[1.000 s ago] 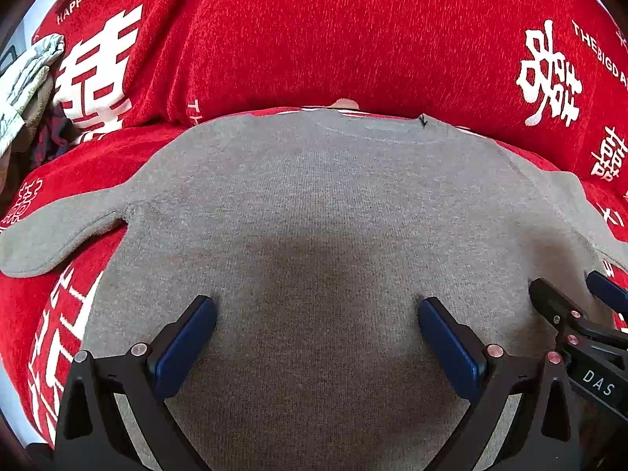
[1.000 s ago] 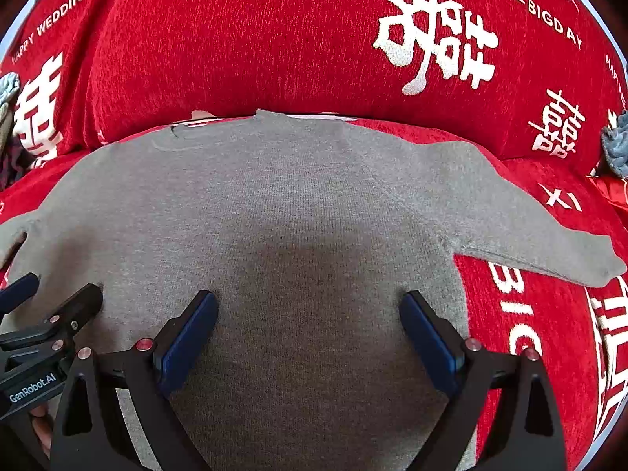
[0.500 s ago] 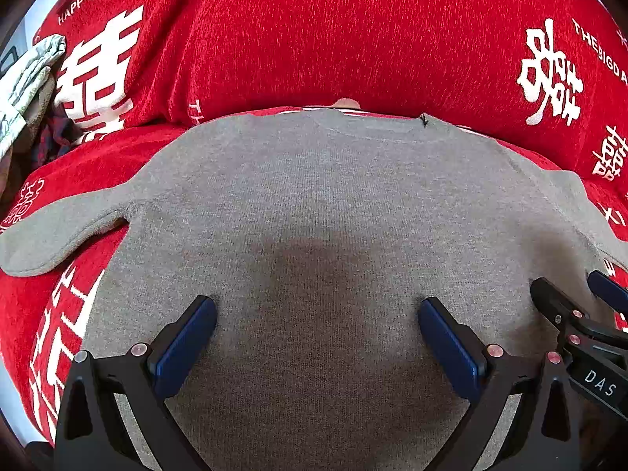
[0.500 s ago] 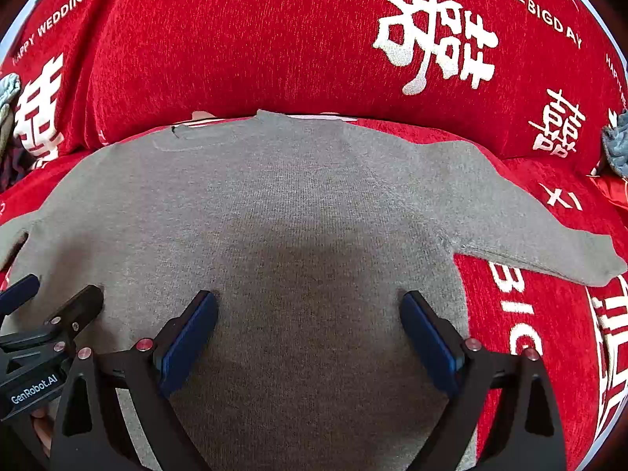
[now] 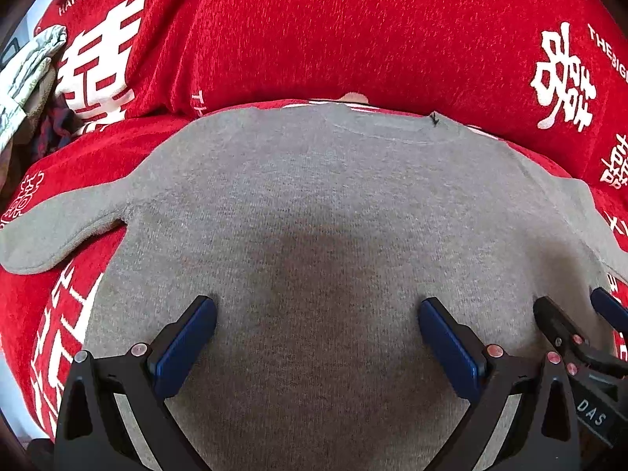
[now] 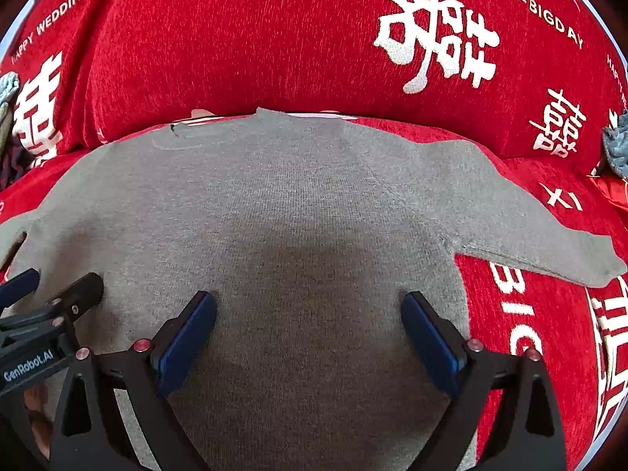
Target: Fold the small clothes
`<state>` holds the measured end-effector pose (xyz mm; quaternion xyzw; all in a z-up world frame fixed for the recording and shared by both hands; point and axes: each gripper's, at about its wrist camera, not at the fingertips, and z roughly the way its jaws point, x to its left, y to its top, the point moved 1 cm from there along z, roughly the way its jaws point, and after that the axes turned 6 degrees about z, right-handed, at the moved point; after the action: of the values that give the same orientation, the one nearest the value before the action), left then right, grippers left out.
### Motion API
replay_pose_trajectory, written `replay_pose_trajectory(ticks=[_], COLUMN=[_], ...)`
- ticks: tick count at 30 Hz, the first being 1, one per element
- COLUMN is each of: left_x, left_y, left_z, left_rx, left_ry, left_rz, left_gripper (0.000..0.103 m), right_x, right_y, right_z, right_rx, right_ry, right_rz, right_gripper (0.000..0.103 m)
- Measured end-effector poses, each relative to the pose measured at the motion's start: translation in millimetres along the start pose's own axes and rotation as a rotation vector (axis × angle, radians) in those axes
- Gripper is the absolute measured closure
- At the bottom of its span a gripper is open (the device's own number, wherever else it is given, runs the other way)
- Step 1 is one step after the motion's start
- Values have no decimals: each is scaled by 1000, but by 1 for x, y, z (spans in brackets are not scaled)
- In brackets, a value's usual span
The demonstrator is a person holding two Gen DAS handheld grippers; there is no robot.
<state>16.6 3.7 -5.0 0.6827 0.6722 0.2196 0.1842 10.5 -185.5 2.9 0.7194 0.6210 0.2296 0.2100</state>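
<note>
Lying flat on a red sofa cover (image 5: pixel 353 39) w/ white lettering, the grey sweater (image 5: pixel 333 204) has its neckline at the far edge and sleeves spread left & right. Left tongs (image 5: pixel 317 329) hang over its near-left part, spread wide, holding nothing. Right tongs (image 6: pixel 308 325) sit just beside, over the near-right part, also wide and empty. Pale folded cloth (image 5: pixel 27 66) at far left.

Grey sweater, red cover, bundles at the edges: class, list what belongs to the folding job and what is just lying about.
Belongs to the job:
grey sweater
left claw
right claw

Just lying about:
pale cloth bundle
blue-grey cloth
red cover, only the surface underneath
</note>
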Motion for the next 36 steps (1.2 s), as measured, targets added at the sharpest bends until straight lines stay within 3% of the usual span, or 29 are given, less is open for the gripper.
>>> replay_pose_trajectory(ticks=[9,18,23,29,36], left_x=[-1,-2,-3,-9,-49], left_y=[10,20,23,30,56], left_z=[7,13,13,15,23], left_rx=[70,187,208,183,207], left_ry=[-2,-19,-15,10,-35], left_rz=[24,26,19,-18,20], left_gripper=[0,0,0,0,0], right_x=[1,3,0,-4,-34], right_y=[5,15,18,26,52], right_z=[4,9,10,12,8], right_rx=[33,126,152,135,78], right_ry=[-9,-24,-2,13,-11], right_rz=[-2,15,-3,-7,45], right_gripper=[2,1,1,1,1])
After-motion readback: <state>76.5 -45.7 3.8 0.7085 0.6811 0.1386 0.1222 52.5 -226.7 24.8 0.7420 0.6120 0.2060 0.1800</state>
